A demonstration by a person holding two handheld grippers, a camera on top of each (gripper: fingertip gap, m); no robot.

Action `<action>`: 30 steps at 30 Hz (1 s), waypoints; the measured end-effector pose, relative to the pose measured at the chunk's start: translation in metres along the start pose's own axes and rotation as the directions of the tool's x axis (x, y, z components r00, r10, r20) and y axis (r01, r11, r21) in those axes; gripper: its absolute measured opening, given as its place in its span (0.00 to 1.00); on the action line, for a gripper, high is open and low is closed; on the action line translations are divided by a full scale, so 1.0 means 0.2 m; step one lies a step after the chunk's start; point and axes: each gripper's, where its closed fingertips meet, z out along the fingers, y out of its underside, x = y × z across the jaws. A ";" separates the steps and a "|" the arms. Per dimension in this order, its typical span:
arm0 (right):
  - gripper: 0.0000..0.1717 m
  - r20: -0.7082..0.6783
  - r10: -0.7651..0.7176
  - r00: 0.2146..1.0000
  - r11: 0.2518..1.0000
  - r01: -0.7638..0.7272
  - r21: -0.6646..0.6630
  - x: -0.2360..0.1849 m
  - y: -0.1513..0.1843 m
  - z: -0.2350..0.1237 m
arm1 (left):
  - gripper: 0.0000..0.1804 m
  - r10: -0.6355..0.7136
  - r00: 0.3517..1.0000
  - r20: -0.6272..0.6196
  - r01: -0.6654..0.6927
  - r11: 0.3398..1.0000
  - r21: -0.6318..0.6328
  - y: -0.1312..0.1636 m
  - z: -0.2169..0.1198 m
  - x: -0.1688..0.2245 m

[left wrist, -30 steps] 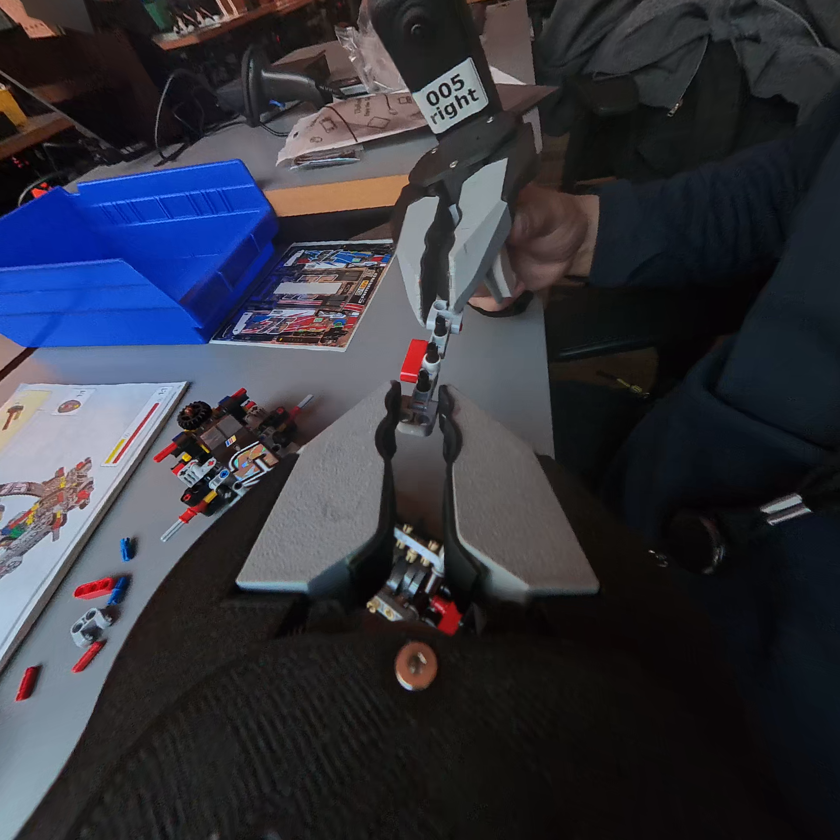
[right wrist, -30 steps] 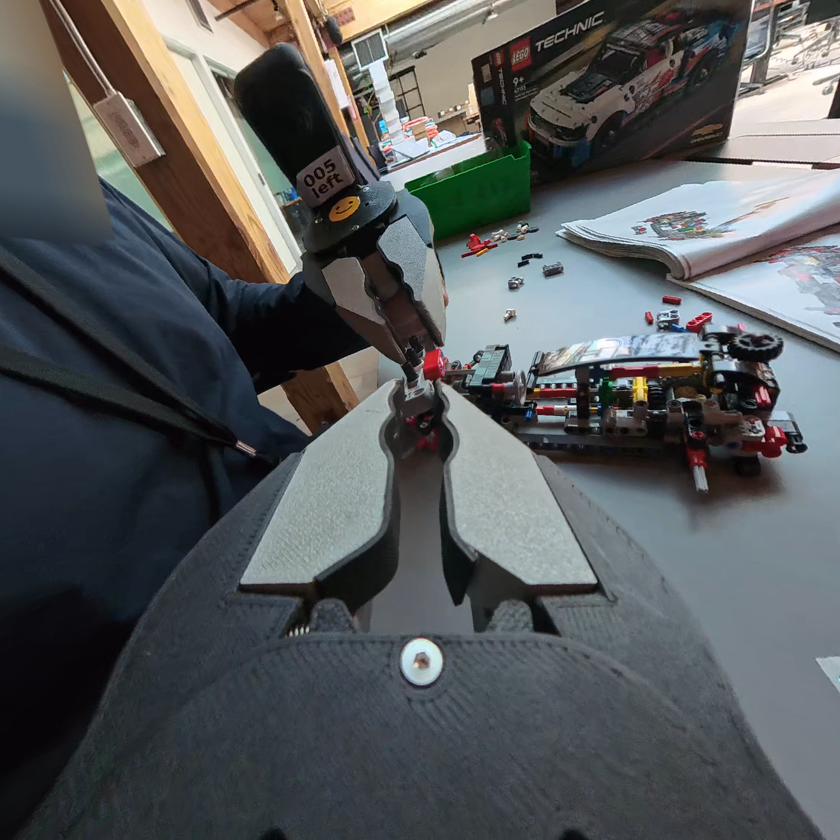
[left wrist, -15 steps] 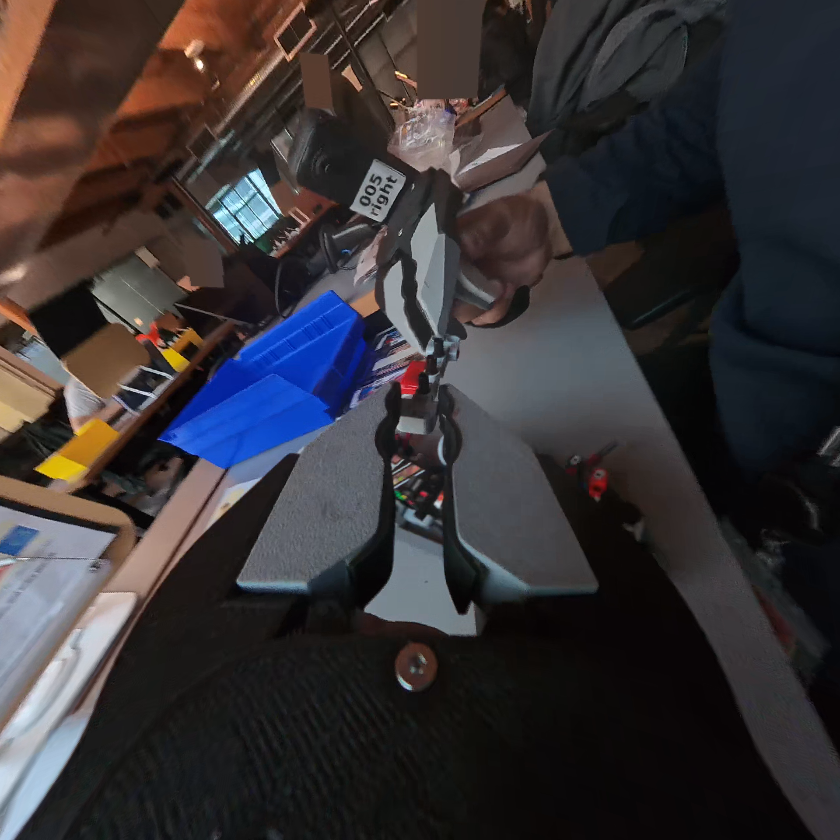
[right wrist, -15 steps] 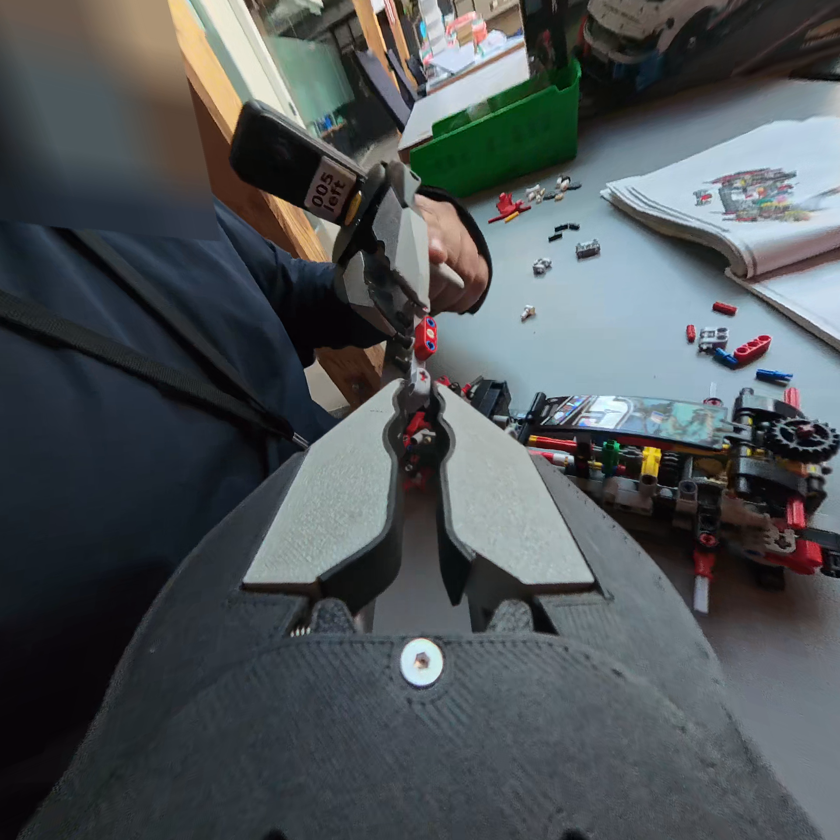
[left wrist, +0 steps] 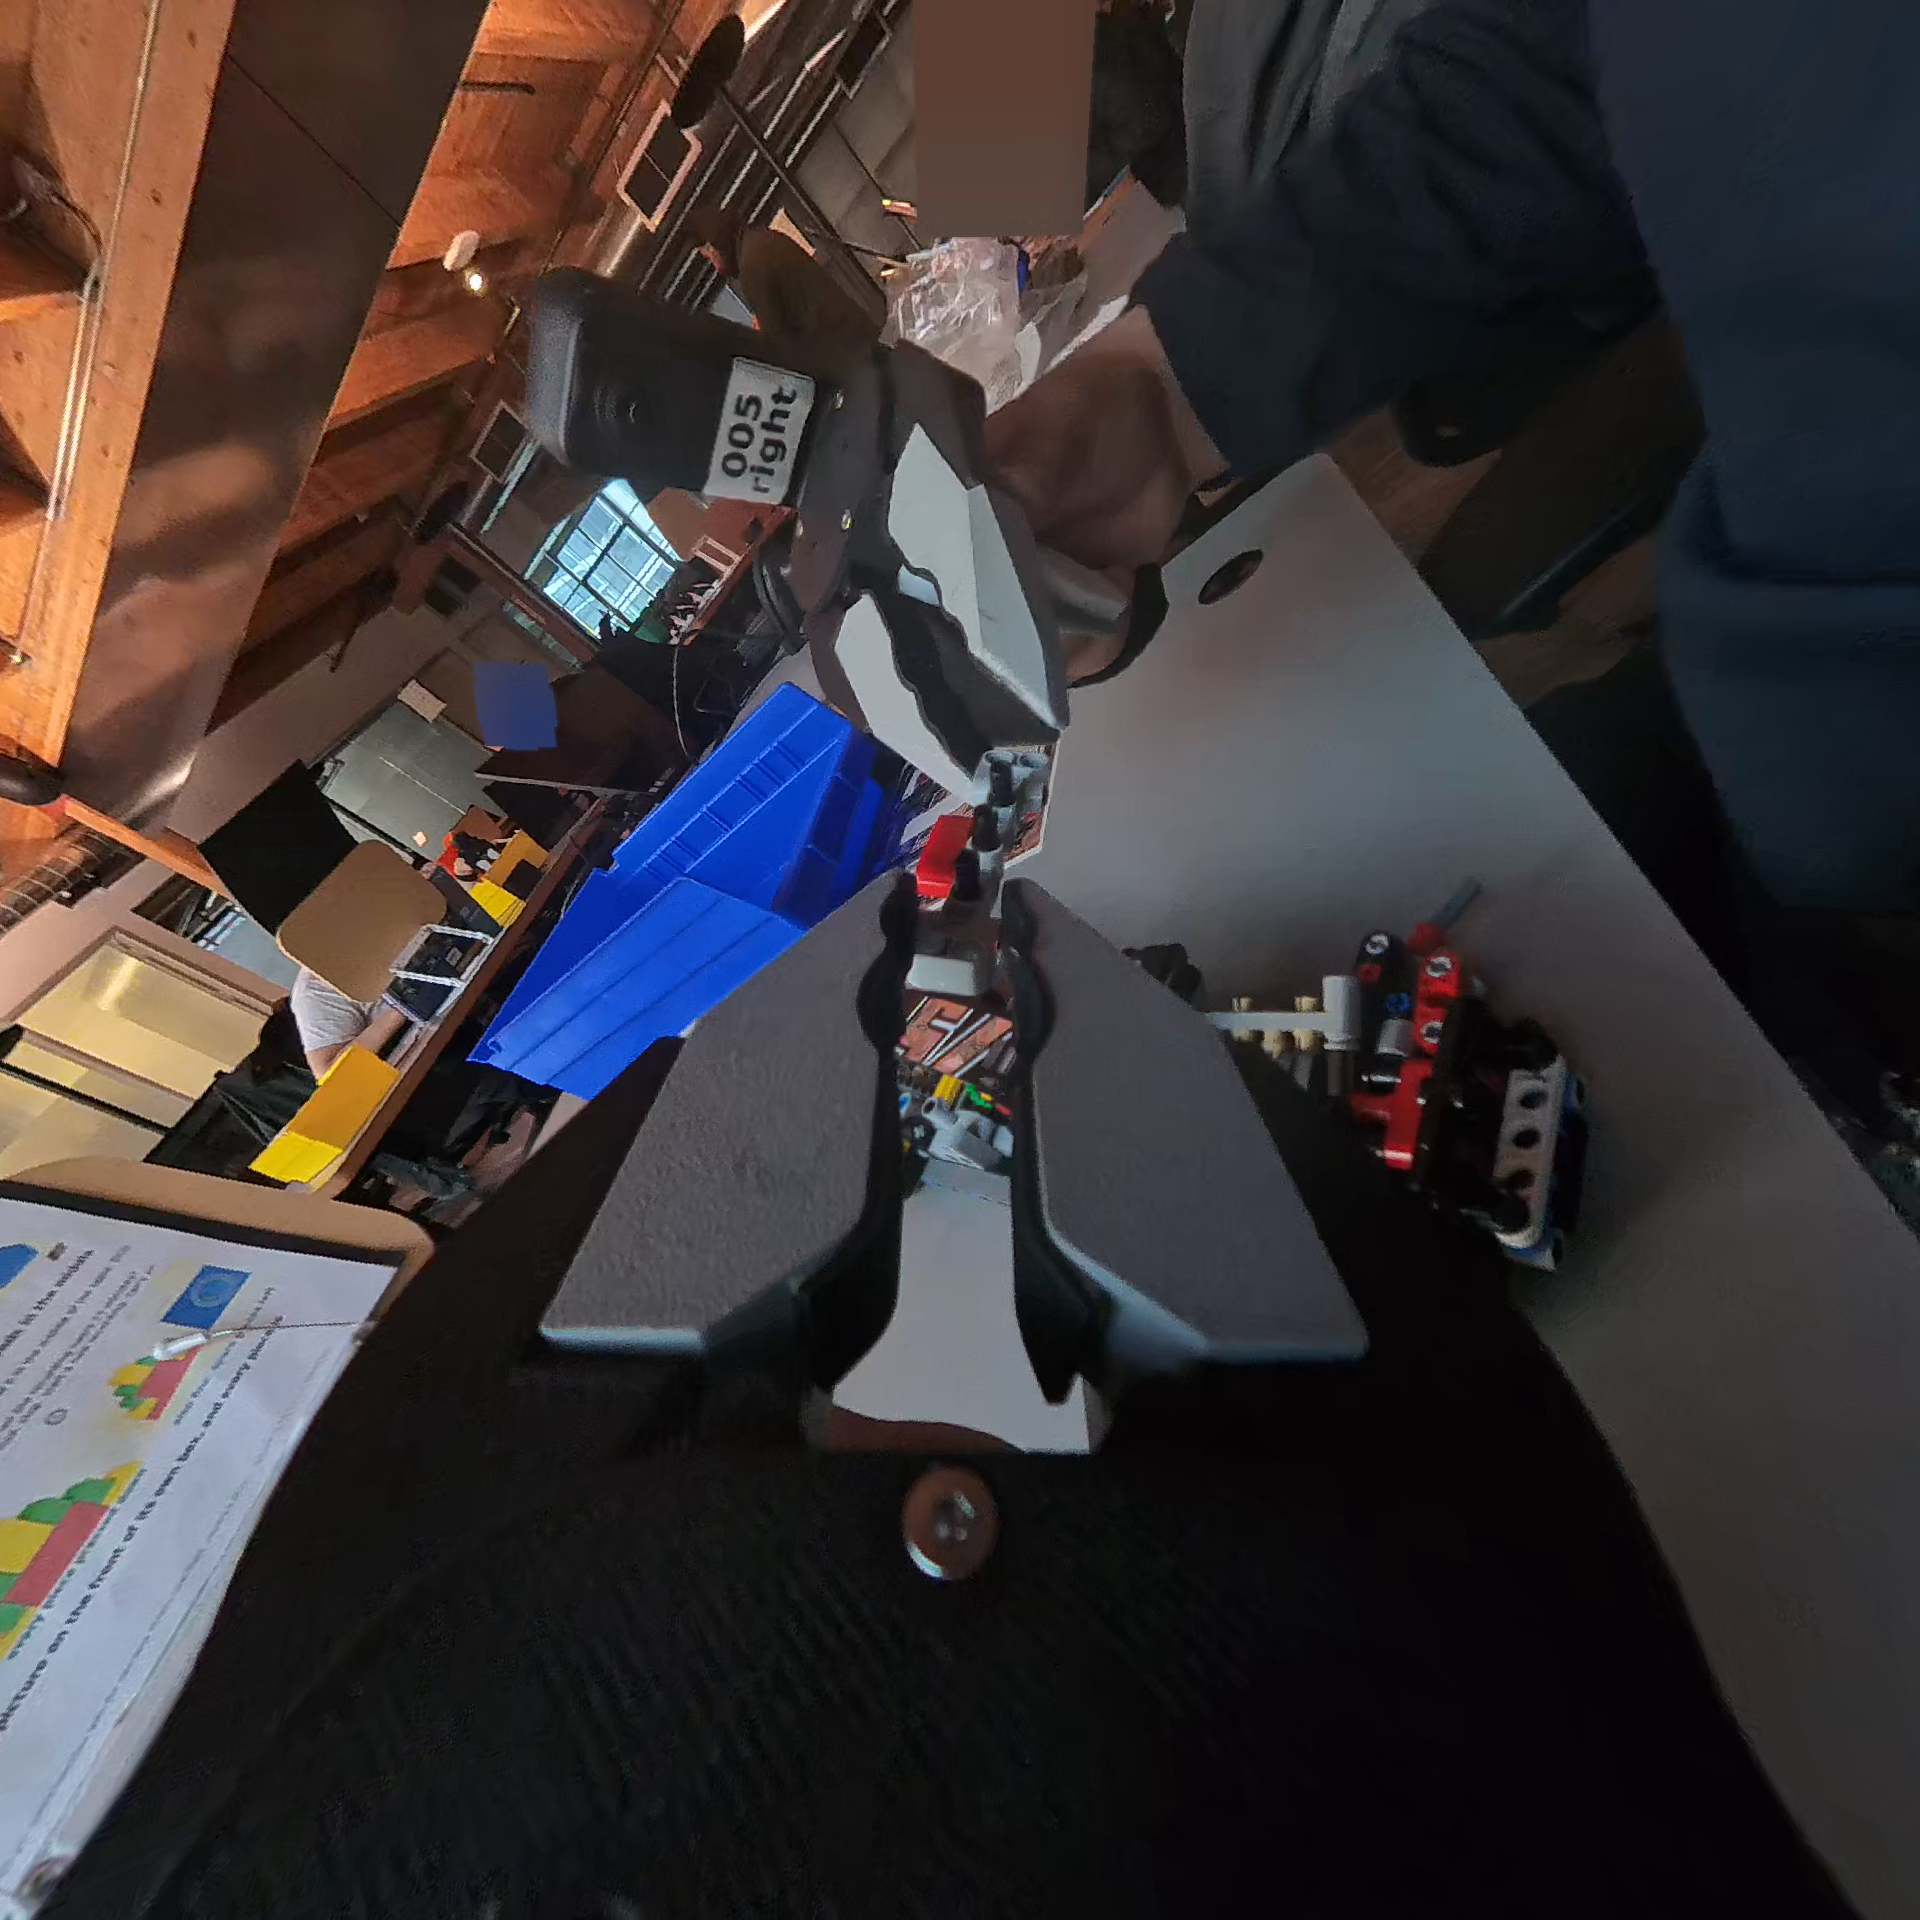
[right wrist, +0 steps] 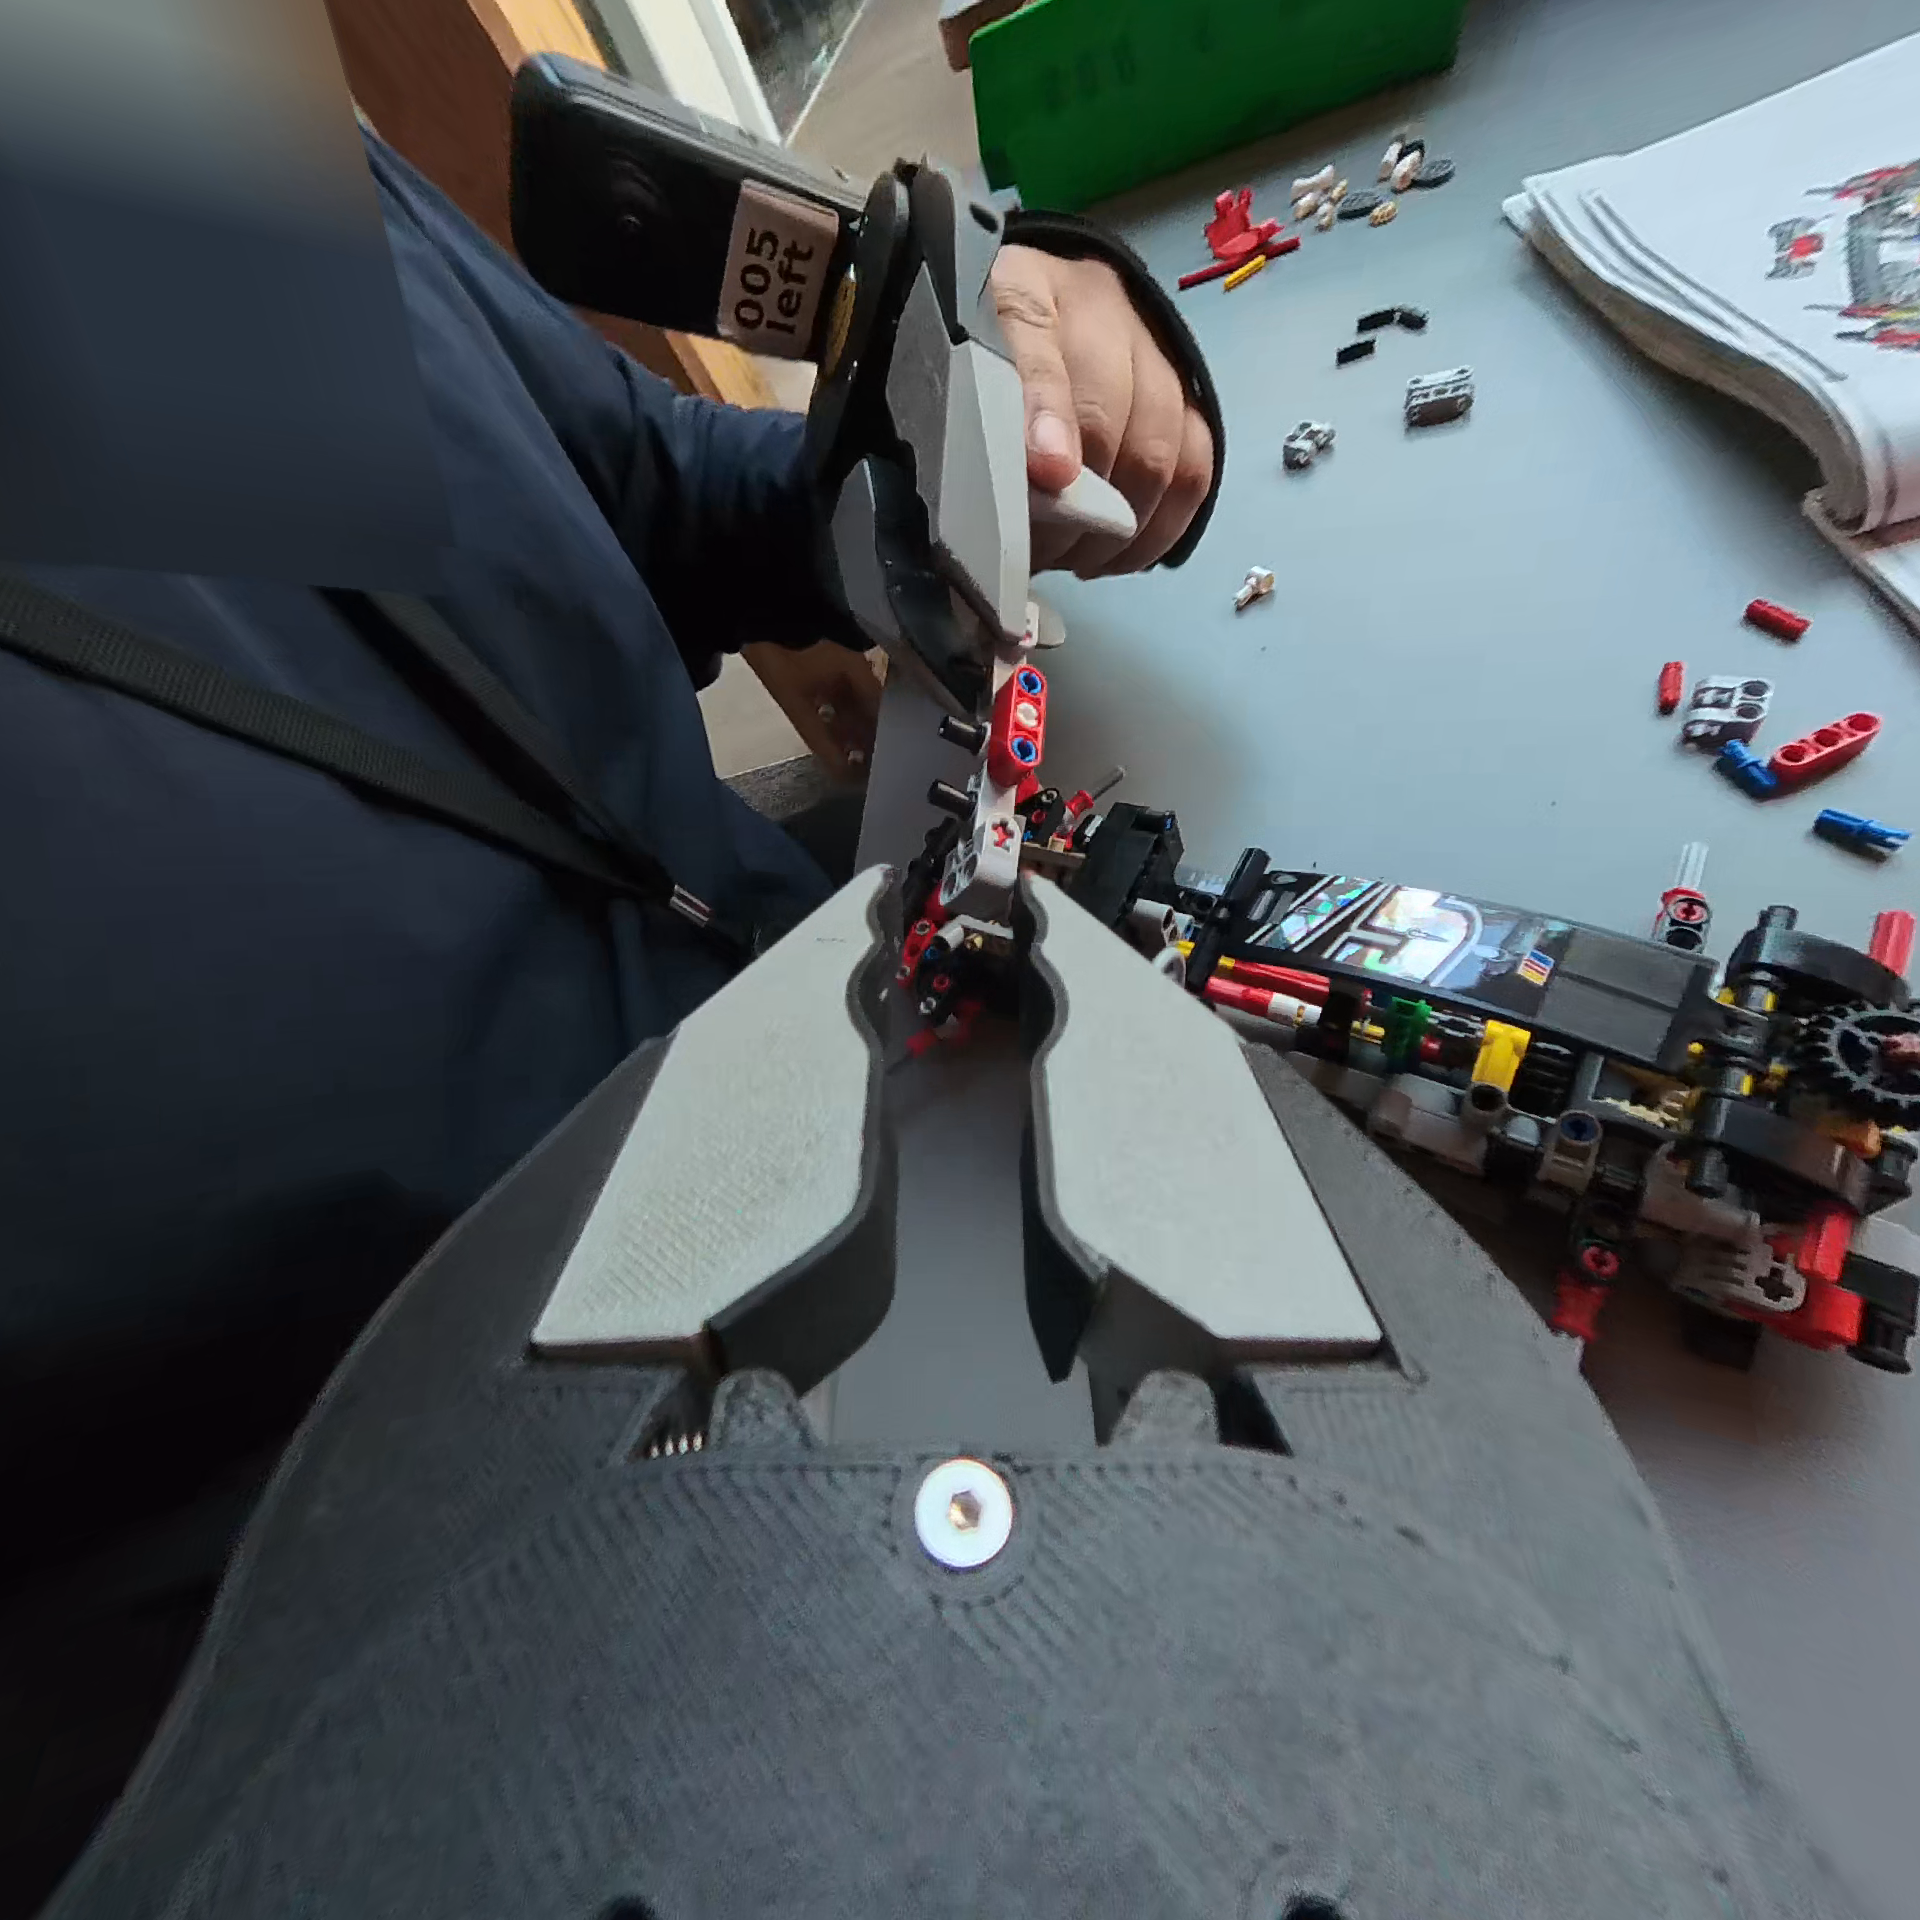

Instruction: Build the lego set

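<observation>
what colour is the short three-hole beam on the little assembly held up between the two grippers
Red, with blue pins in its end holes, on the small grey assembly. The three-hole beam shows best in the right wrist view.

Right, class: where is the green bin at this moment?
In the right wrist view, the green bin stands at the table's far edge, top centre, behind scattered small bricks.

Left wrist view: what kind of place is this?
Likely a shared workshop or lab: exposed wood beams, more desks with yellow bins behind, and a grey table with a blue bin and brick model.
</observation>
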 end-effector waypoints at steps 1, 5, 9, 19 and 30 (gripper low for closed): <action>0.09 -0.007 -0.001 1.000 1.000 0.001 0.021 0.00 -0.01 0.00 | 0.08 -0.014 1.000 -0.004 0.014 1.000 0.006 -0.01 0.00 0.00; 0.05 -0.019 0.033 0.999 0.995 -0.031 0.099 -0.03 -0.01 -0.03 | 0.08 -0.039 0.999 -0.014 0.039 0.999 -0.001 -0.02 0.03 0.01; 0.03 -0.065 0.090 0.994 0.981 -0.077 0.180 -0.03 0.04 -0.05 | 0.07 -0.120 0.993 -0.022 0.118 0.990 -0.075 0.01 0.07 0.05; 0.03 -0.588 0.189 0.786 0.981 -0.122 0.152 0.12 0.37 -0.21 | 0.29 -0.537 0.828 0.161 0.551 0.726 -0.412 0.19 0.04 0.05; 0.03 -0.835 0.055 0.548 0.995 -0.097 0.002 0.16 0.52 -0.22 | 0.24 -0.527 0.802 0.282 0.592 0.635 -0.496 0.18 0.11 0.09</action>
